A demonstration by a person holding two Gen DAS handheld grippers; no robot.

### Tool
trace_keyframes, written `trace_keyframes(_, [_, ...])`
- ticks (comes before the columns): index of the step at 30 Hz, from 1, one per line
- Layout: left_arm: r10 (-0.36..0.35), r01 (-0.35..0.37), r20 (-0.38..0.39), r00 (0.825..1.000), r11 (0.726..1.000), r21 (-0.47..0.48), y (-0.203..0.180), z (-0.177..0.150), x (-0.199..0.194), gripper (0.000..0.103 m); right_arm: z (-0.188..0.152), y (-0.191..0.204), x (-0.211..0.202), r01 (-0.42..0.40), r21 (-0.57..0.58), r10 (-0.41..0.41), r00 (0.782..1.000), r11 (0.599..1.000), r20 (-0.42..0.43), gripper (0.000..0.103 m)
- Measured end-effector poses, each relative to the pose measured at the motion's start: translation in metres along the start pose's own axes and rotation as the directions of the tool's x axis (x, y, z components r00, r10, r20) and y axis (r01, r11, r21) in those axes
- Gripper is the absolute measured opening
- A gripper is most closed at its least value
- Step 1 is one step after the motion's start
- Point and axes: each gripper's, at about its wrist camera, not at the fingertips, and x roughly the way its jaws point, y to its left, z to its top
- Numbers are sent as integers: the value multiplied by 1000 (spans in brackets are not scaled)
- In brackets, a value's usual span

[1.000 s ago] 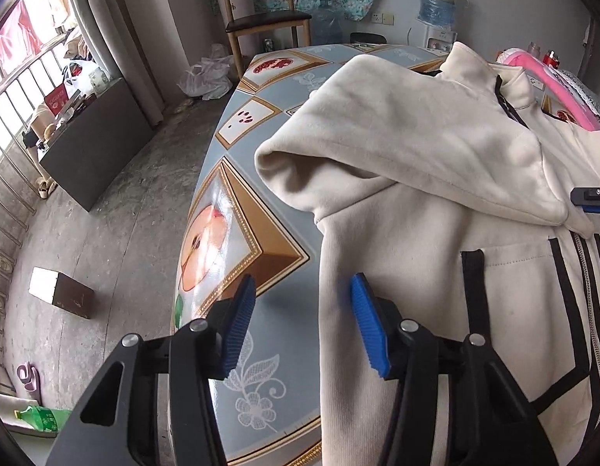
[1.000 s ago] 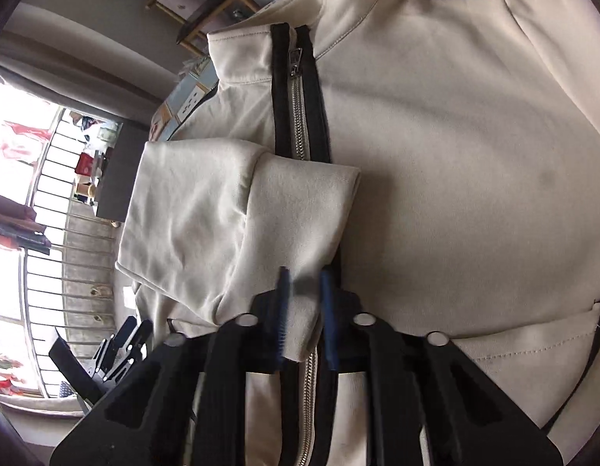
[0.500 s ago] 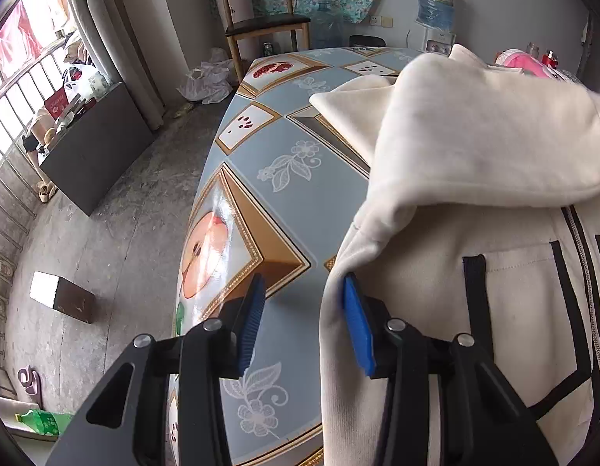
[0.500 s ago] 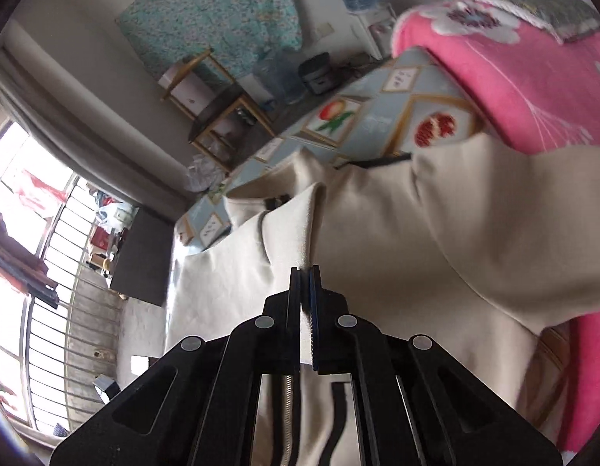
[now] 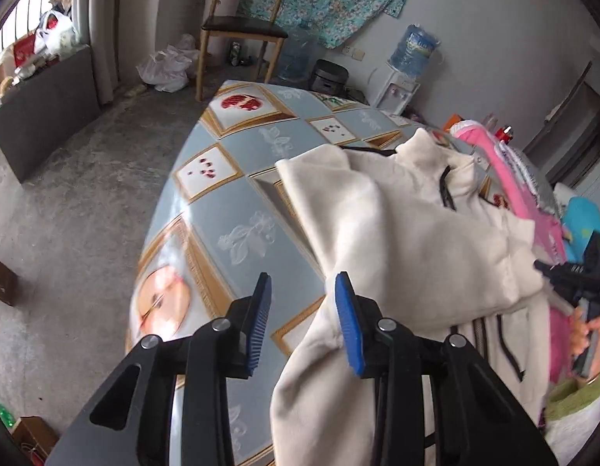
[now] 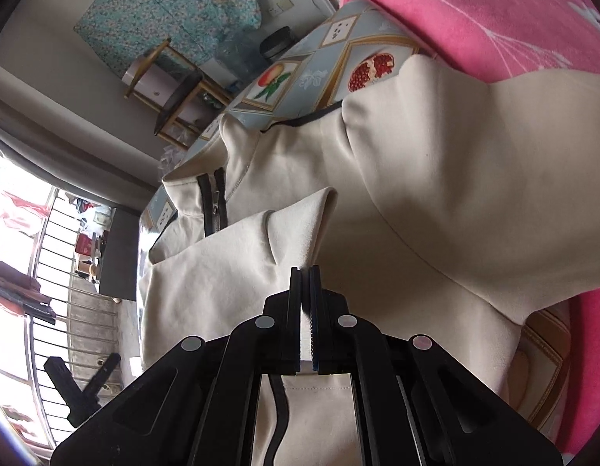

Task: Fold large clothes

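Observation:
A cream zip jacket (image 5: 416,240) with black trim lies on the patterned table (image 5: 238,202), one sleeve folded across its front. My left gripper (image 5: 304,322) hangs over the jacket's left edge with its jaws closing. The cloth edge lies along the right blue pad (image 5: 348,322), and the gap mostly shows table. My right gripper (image 6: 304,291) is shut on the edge of the folded sleeve (image 6: 261,256), which is raised above the jacket's body (image 6: 436,194). In the left wrist view that right gripper (image 5: 572,283) shows at the far right, held by a hand (image 5: 587,334).
A pink flowered blanket (image 6: 475,11) lies on the table right beside the jacket, with other bright cloth (image 5: 583,217) near it. A wooden chair (image 5: 241,27) and a water dispenser (image 5: 409,62) stand beyond the table's far end. Concrete floor lies to the left.
The right gripper closed on the sleeve edge and carried it up and across the jacket, uncovering more table. The left gripper's jaws narrowed and it rose and tilted.

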Motion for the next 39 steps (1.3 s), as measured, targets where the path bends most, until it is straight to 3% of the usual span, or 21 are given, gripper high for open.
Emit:
trace_keyframes(4, [-22,17,-63,998,997,-80,12,47,48,38,-1,-2,1,1,-4,-1,1000,1000,13,4])
trace_keyframes(6, [10,-19,-108,994,996,-84,15,63,70,38,1,-1,0,9,-11,-9,1000,1000,15,4])
trace_keyframes(14, [14,-27,-149,989,996,-87,13,81,112,37,4,-1,-1,37,-56,-36,999,998,16,4])
trace_keyframes(15, [21,-31,-134,991,997,-76,10,82,112,37,4,-2,0,39,-59,-38,999,997,16,4])
trace_keyframes(17, [43,-50,-132,990,997,-52,7,84,114,11,5,-3,0,44,-67,-43,999,997,16,4])
trace_keyframes(19, [32,-36,-106,994,999,-28,4,88,108,5,4,-3,1,50,-78,-49,999,996,17,4])
trace_keyframes(22, [19,-19,3,1000,999,38,-2,98,73,4,5,4,-8,48,-126,-43,998,991,44,4])
trace_keyframes(24, [12,-14,29,1000,998,62,-2,104,56,4,6,11,-18,25,-173,-11,996,985,86,4])
trace_keyframes(27, [31,-32,10,999,997,66,8,108,58,4,10,15,-20,39,-207,-16,994,978,112,4])
trace_keyframes(31, [58,-56,-50,997,997,52,18,103,84,5,17,5,11,71,-181,-66,997,981,37,4])
trace_keyframes(35, [59,-58,-61,996,998,26,23,100,90,5,22,10,10,53,-197,-42,997,979,57,4])
trace_keyframes(37, [71,-69,-82,994,997,23,25,99,96,8,27,3,21,76,-182,-72,997,980,28,4])
trace_keyframes(39, [129,-126,-74,989,991,36,24,98,96,13,29,-7,35,113,-166,-117,993,980,-12,5])
